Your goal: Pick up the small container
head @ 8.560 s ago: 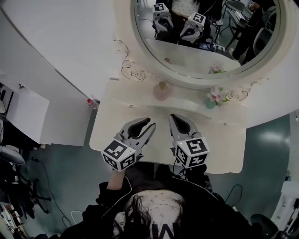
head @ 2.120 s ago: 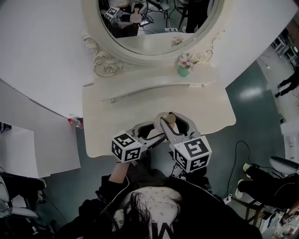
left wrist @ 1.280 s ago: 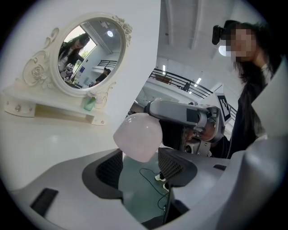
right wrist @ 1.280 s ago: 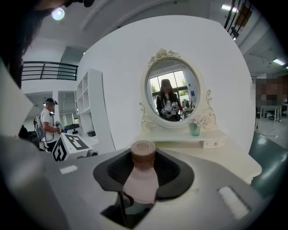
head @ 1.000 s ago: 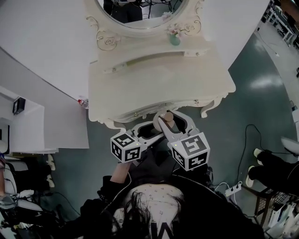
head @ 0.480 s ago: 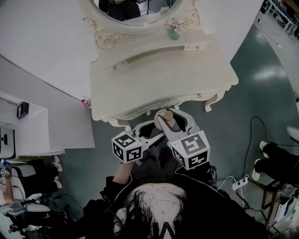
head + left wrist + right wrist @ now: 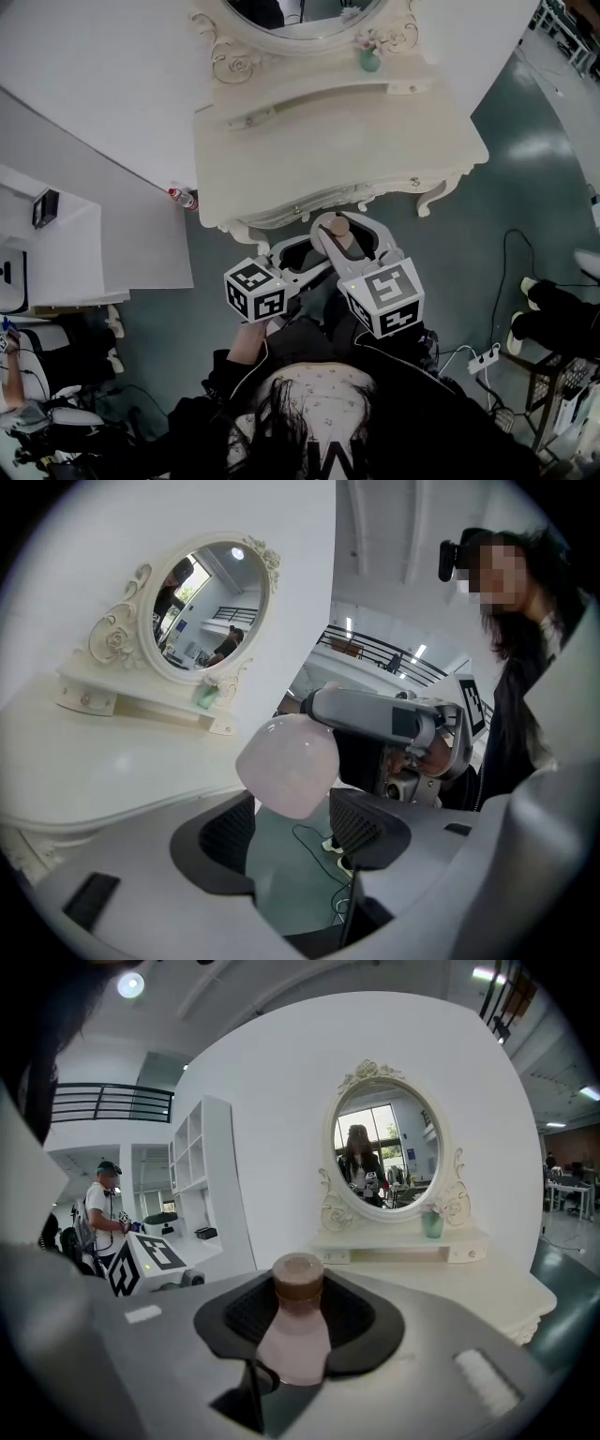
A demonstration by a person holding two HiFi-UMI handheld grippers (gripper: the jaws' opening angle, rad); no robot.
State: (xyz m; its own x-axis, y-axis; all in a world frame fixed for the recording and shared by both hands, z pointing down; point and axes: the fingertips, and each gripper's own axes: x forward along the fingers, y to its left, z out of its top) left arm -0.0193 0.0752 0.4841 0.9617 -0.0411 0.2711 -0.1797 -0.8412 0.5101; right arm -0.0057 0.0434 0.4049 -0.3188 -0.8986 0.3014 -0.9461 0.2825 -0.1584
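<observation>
The small container is a pale pink bottle (image 7: 294, 1335) with a brown cap (image 7: 298, 1279). My right gripper (image 7: 298, 1321) is shut on its body and holds it upright. In the head view the bottle (image 7: 339, 229) is off the white dressing table (image 7: 347, 150), in the air just in front of its near edge. My left gripper (image 7: 298, 257) stands open close beside it on the left. In the left gripper view the bottle's rounded bottom (image 7: 286, 766) hangs just beyond the spread left jaws, with the right gripper (image 7: 375, 714) behind it.
An oval mirror (image 7: 300, 14) and a green vase of flowers (image 7: 369, 58) stand at the back of the dressing table. White shelving (image 7: 56, 244) is to the left. A red-capped bottle (image 7: 181, 197) and a power strip (image 7: 483, 356) lie on the floor.
The pink bottle stood on the table's back shelf at first; it is in my right gripper now. The grippers have drawn back off the table's front edge. Over the last second the grip has not changed.
</observation>
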